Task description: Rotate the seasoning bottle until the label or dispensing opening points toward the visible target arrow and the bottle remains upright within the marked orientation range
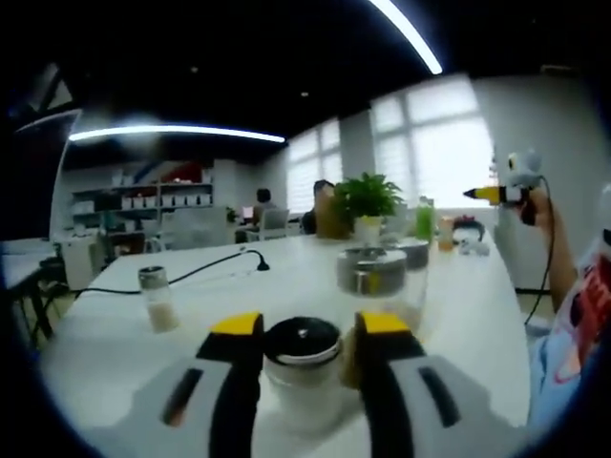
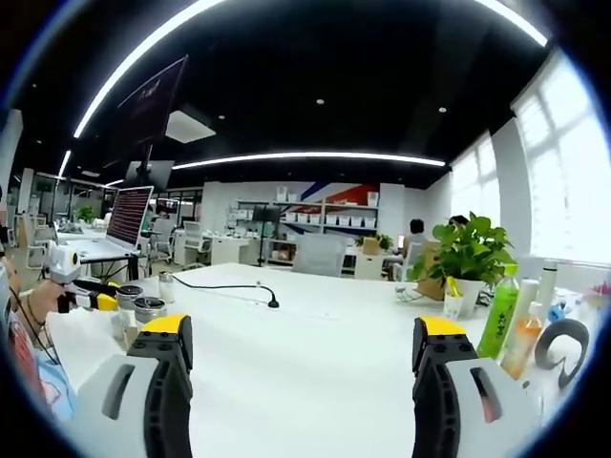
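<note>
A seasoning bottle (image 1: 302,351) with a black lid and a clear body stands upright on the white table (image 1: 286,262), low in the left gripper view. My left gripper (image 1: 307,329) is shut on it, one yellow-tipped finger pressed to each side. In the right gripper view my right gripper (image 2: 301,343) is open above the table (image 2: 305,382), with nothing between its fingers. The left gripper (image 2: 100,301) also shows there at the far left, in a hand. The right gripper (image 1: 480,194) appears far right in the left gripper view, raised in a hand.
A small shaker (image 1: 158,298) stands to the left, and two metal-lidded glass jars (image 1: 374,275) just beyond the held bottle. A black cable (image 1: 191,273) crosses the table. At the far end stand a potted plant (image 1: 367,202) and a green bottle (image 2: 500,311). A laptop (image 2: 124,219) sits on the left.
</note>
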Demonstrator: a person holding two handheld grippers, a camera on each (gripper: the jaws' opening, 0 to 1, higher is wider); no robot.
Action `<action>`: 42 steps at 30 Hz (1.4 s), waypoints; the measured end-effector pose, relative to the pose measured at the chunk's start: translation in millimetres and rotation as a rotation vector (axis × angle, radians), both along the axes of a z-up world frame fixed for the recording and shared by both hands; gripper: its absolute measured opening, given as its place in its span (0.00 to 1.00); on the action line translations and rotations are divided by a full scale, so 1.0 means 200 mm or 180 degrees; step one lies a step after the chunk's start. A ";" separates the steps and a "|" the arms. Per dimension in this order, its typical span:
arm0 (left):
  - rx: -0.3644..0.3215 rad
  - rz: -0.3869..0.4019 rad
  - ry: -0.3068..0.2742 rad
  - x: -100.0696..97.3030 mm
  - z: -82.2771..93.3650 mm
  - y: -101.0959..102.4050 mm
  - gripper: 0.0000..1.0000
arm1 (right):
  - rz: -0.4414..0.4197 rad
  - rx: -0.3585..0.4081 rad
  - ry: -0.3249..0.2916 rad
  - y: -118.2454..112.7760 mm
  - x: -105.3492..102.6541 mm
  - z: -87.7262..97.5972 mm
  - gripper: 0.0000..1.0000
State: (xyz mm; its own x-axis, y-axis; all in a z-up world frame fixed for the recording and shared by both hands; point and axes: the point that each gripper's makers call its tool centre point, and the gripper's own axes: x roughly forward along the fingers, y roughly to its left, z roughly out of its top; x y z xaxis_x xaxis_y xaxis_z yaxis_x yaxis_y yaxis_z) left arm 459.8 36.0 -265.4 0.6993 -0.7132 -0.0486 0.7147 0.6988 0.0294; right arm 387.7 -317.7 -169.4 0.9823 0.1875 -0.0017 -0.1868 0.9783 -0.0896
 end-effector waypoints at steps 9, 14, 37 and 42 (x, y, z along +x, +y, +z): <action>0.0033 0.0069 0.0013 0.01 0.00 0.00 0.34 | -0.0037 -0.0011 0.0007 -0.02 0.00 0.00 0.99; 0.0045 -0.0001 -0.0001 0.00 0.00 0.00 0.34 | -0.0026 -0.0002 0.0020 -0.02 0.00 0.00 0.99; 0.0108 -0.0479 -0.0100 -0.02 -0.01 -0.01 0.34 | -0.0032 0.0114 0.0078 0.00 0.02 -0.02 0.99; 0.0109 -0.0610 -0.0070 -0.02 -0.01 -0.01 0.34 | -0.0033 0.0103 0.0065 0.00 0.03 -0.02 0.99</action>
State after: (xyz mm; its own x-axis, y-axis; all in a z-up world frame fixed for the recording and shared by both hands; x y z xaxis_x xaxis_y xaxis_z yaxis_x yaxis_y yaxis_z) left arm 455.8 34.3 -267.7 0.5520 -0.8316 -0.0613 0.8335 0.5483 0.0680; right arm 393.3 -317.9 -174.0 0.9840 0.1776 -0.0159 -0.1782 0.9825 -0.0542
